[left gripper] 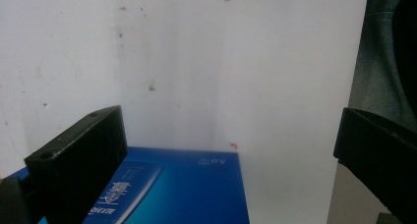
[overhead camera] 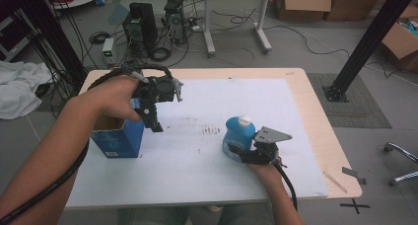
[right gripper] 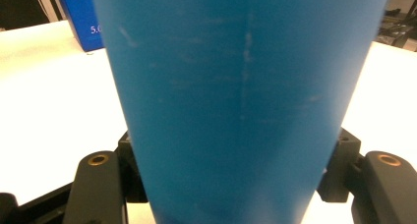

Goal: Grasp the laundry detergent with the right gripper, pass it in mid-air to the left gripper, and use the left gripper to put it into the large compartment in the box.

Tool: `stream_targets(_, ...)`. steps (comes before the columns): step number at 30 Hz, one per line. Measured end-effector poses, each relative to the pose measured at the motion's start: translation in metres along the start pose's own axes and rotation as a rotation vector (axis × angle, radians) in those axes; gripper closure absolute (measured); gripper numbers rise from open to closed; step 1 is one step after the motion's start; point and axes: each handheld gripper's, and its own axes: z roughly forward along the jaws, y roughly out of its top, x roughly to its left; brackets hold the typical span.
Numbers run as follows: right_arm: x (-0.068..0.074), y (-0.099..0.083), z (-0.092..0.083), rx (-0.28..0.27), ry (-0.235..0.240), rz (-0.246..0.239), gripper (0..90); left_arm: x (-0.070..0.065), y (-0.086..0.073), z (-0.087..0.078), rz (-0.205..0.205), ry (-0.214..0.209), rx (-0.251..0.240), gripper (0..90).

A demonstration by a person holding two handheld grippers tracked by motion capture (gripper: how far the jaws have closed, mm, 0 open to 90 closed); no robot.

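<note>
While my right gripper [overhead camera: 246,153] clasped the upright blue bottle [overhead camera: 238,136] at the table's [overhead camera: 305,101] near right, its long axis vertical, my left gripper [overhead camera: 156,117] hung wide and empty over the open blue box [overhead camera: 118,138] at the left — the bottle lay well right of it.
</note>
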Motion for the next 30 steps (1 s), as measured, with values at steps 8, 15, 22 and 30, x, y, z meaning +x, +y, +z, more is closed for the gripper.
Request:
stream_targets(8, 0.001, 0.000, -0.001, -0.005, 0.015, -0.012, 41.9, -0.001, -0.001, 0.002, 0.000, -0.002, 0.000, 0.1)
stream_targets(15, 0.003, 0.001, -0.001, 0.001, 0.001, -0.017, 43.7, -0.001, 0.000, 0.002, 0.003, -0.002, 0.000, 0.1)
stream_targets(22, 0.004, 0.006, -0.002, 0.024, 0.022, -0.035, 44.1, -0.004, 0.001, -0.001, 0.007, 0.002, 0.002, 0.1)
stream_targets(30, 0.003, 0.025, -0.009, 0.017, 0.075, -0.060, 44.3, -0.005, 0.001, -0.003, 0.007, 0.005, 0.003, 0.1)
